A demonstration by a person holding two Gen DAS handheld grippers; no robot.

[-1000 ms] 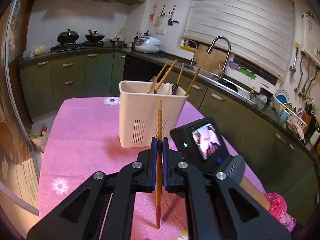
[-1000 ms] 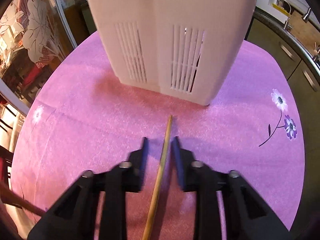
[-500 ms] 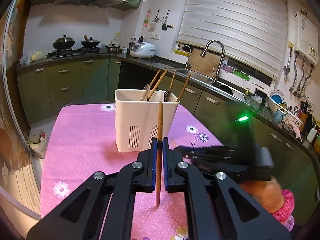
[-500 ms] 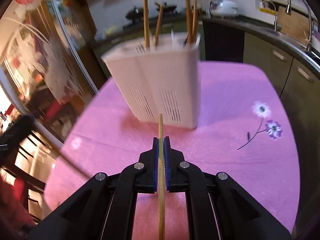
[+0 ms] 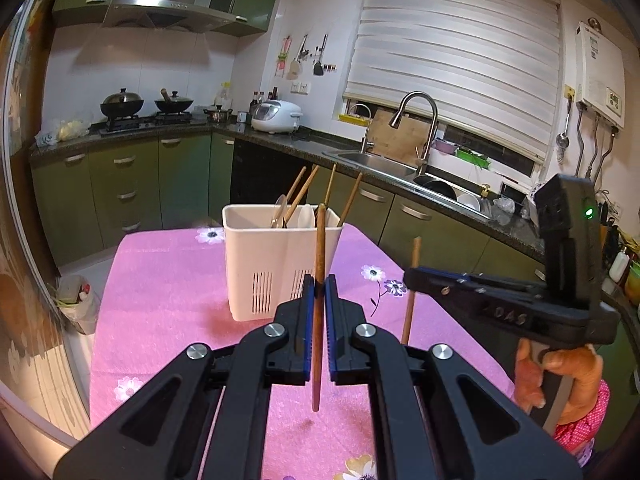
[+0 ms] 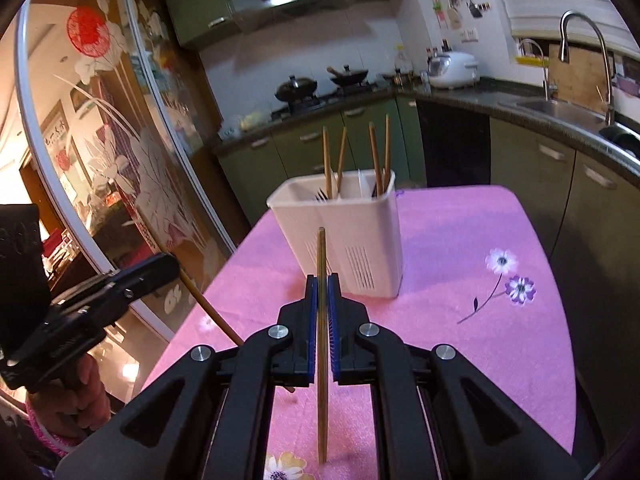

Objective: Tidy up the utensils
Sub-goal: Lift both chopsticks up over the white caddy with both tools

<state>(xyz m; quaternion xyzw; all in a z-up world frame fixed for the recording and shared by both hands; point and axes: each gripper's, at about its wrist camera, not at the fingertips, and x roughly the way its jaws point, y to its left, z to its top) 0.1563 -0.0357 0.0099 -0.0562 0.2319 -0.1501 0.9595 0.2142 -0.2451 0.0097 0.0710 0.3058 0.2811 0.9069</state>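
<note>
Left wrist view: the left gripper (image 5: 316,292) is clenched on a dark chopstick (image 5: 319,280) held nearly upright between its blue pads, its lower end hanging clear above the pink tablecloth (image 5: 160,300). The white utensil holder (image 5: 276,264), straight ahead of the jaws and apart from them, already contains several chopsticks and a spoon; to the right, the right gripper (image 5: 412,278) carries a second stick. Right wrist view: the right gripper (image 6: 322,292) grasps a pale chopstick (image 6: 321,320) upright between closed pads, with the holder (image 6: 352,232) ahead and slightly right, not touched. Judged progress: much is sorted; both held sticks remain to be dropped into the holder.
</note>
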